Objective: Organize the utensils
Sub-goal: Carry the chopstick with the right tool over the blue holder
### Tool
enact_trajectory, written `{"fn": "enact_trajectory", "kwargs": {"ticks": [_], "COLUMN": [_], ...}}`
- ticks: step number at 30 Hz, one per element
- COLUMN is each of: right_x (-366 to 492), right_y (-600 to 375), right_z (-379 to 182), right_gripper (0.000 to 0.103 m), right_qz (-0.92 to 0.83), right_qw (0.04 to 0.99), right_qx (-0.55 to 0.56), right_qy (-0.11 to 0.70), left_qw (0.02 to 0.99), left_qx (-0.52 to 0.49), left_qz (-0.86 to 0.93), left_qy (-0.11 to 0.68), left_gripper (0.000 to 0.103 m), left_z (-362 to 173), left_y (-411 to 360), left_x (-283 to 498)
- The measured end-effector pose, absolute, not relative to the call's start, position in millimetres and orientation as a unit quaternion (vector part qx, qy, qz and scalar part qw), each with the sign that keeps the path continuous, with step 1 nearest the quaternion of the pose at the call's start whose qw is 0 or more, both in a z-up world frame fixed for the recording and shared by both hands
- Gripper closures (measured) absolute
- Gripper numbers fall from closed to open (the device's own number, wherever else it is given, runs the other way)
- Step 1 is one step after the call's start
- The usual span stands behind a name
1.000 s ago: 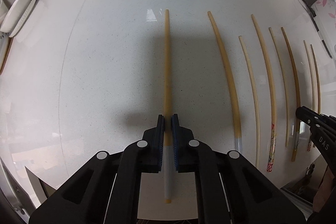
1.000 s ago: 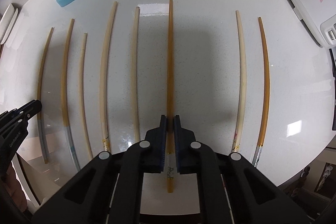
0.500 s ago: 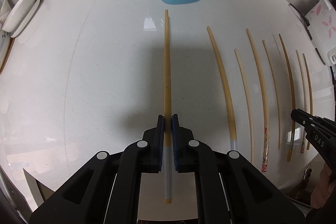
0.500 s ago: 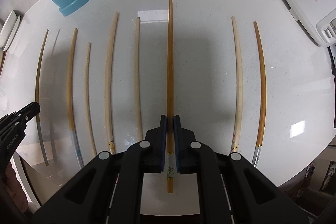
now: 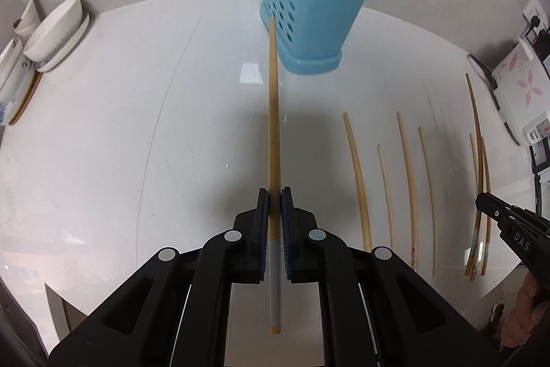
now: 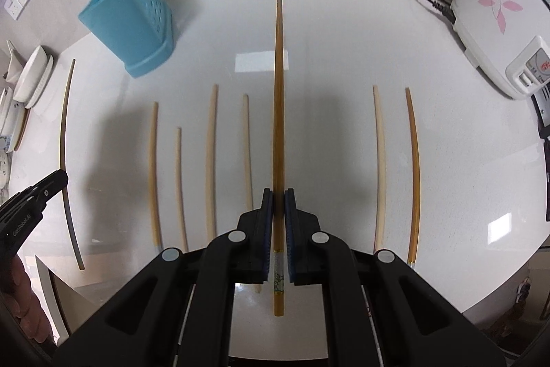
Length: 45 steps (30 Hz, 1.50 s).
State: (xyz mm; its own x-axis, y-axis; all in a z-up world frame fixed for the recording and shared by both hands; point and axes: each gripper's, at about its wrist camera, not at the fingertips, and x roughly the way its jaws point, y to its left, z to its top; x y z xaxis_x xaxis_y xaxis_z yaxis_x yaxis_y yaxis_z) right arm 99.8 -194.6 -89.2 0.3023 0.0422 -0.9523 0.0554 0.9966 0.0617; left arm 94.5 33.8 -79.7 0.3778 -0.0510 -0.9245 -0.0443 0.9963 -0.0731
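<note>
Chopsticks: one pinched in each closed gripper — left gripper (image 5: 274,195) holds a grey-handled chopstick (image 5: 273,112), right gripper (image 6: 278,196) a darker chopstick (image 6: 279,98), both clear of the white counter (image 5: 137,143). Carry step, judged. Next: tip each into the blue holder (image 5: 309,12). Loose chopsticks (image 6: 211,160) remain; bowls (image 5: 51,33) and rice cooker (image 6: 491,26) flank.
</note>
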Motion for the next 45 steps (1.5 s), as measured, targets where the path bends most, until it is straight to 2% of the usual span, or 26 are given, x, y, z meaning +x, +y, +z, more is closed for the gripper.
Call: {"fn": "enact_trajectory", "kwargs": {"ticks": [19, 36, 45], "right_x": [140, 187, 209], "right_y": [-188, -158, -143], "right_z": [-20, 21, 26], "right_gripper": [0.097, 0.097, 0.097], "right_qz": [0.043, 0.067, 0.083], "right_qw": [0.874, 0.902, 0.907], "right_qx": [0.064, 0.063, 0.064], "right_qy": [0.479, 0.421, 0.408], "left_qw": [0.884, 0.930, 0.953], "left_qx": [-0.054, -0.060, -0.057], "left_qz": [0.003, -0.019, -0.049], "left_qy": [0.464, 0.362, 0.295], "left_gripper": [0.096, 0.096, 0.096], "left_z": [-6, 40, 49], "left_y": [55, 52, 42], "left_x": [142, 187, 212]}}
